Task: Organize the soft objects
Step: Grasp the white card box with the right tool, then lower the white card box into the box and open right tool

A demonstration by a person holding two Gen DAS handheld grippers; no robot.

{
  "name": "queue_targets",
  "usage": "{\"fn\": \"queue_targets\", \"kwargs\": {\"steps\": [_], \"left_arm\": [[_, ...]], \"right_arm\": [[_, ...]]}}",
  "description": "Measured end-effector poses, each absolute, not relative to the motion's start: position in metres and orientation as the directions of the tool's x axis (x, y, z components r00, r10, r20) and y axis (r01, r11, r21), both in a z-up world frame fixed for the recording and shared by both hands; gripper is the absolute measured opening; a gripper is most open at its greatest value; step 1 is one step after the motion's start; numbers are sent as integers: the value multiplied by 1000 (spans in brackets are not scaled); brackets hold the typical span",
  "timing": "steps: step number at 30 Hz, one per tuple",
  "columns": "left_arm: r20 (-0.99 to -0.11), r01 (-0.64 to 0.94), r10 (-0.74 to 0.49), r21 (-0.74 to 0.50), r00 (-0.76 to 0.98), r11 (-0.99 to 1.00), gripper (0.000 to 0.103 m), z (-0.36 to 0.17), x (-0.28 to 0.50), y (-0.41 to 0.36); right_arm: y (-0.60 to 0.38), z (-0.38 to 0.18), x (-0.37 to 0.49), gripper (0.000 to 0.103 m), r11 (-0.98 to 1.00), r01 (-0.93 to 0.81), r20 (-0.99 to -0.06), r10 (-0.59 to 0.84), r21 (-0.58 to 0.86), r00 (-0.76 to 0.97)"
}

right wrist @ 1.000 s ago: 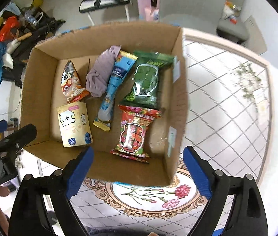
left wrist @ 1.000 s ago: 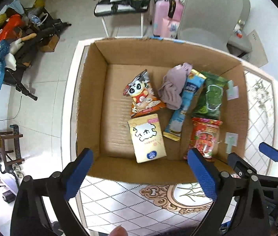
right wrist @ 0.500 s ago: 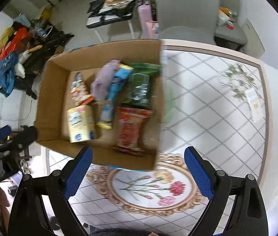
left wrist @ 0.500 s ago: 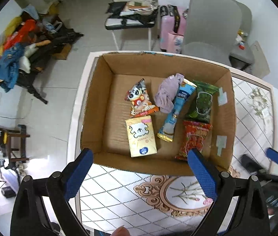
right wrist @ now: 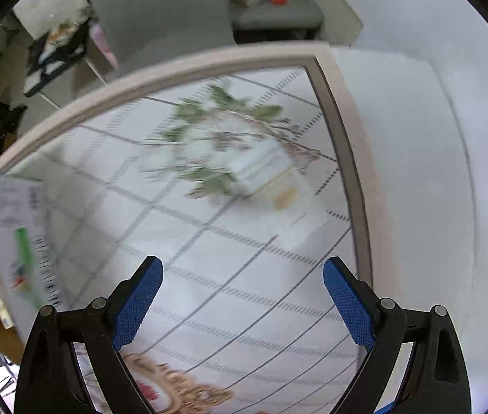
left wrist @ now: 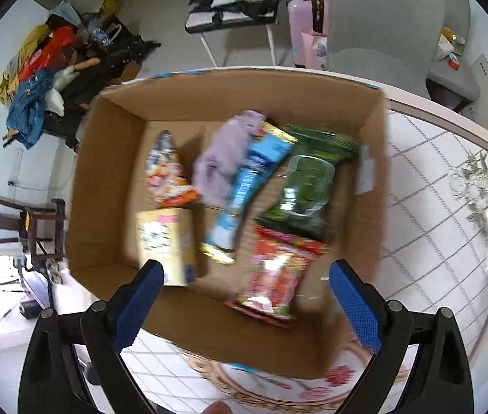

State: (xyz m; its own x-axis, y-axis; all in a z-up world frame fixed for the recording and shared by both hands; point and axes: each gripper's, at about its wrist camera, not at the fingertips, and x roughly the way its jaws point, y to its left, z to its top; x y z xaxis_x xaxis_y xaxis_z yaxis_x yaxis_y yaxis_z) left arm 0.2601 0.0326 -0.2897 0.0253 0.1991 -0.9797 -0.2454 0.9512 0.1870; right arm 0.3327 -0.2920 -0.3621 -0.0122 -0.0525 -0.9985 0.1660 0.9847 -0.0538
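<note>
Left gripper (left wrist: 245, 302) spread wide, holding nothing, above the near wall of the box (left wrist: 106, 186); inside, ahead of the fingers: yellow pack (left wrist: 166, 243) by the left pad, red bag (left wrist: 275, 277) toward the right pad, blue pouch (left wrist: 247, 186) between and beyond, lilac cloth (left wrist: 225, 157) and green bag (left wrist: 307, 189) farther on, panda bag (left wrist: 166, 172) far left. Right gripper (right wrist: 242, 302) also wide and bare, over the tiled tablecloth (right wrist: 244, 258); blurred white card (right wrist: 261, 164) ahead; labelled box wall (right wrist: 19, 241) at far left.
</note>
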Motion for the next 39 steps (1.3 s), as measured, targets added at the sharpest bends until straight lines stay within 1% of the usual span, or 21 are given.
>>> {"fn": "queue_targets", "kwargs": {"steps": [2,6,10,11,12,14,15,20,26,31,34,39], "left_arm": [[-985,-228,169,155,44,961,98,-288,268,12],[-975,-141,213,203,57,969,98,-292,287,-35],[-976,-100,209,203,55,974,98,-298,301,-61],[-975,-87,214,208,55,974,98,-299,304,-67],[-974,-79,221,216,56,973,98,-300,306,-72],[-973,-69,223,219,62,973,98,-300,309,-79],[-974,-67,218,214,59,974,98,-300,310,-82],[-977,-66,205,202,59,977,98,-296,312,-89],[-980,-68,183,178,82,982,98,-281,299,-83],[-981,-57,155,149,113,987,98,-256,280,-70],[-984,-51,122,116,131,992,98,-240,264,-57],[-987,-54,64,57,148,997,98,-212,237,-10]], "right_arm": [[-308,-386,344,96,986,160,-998,-30,-37,-49],[-325,-422,359,96,991,129,-996,-29,-40,-86],[-334,-446,368,96,996,88,-992,-16,-27,-125],[-337,-451,368,94,996,91,-990,-9,-22,-140],[-339,-452,367,90,995,94,-991,-10,-22,-132],[-338,-446,368,77,997,73,-994,-19,-26,-106],[-337,-447,367,72,998,63,-992,-18,-26,-123],[-336,-444,356,65,998,66,-989,-12,-22,-146],[-325,-410,331,63,993,102,-995,60,52,-82],[-291,-356,311,63,984,92,-988,152,151,-1],[-258,-315,296,63,976,48,-976,210,213,52],[-184,-250,273,62,956,-51,-949,293,289,115]]}}
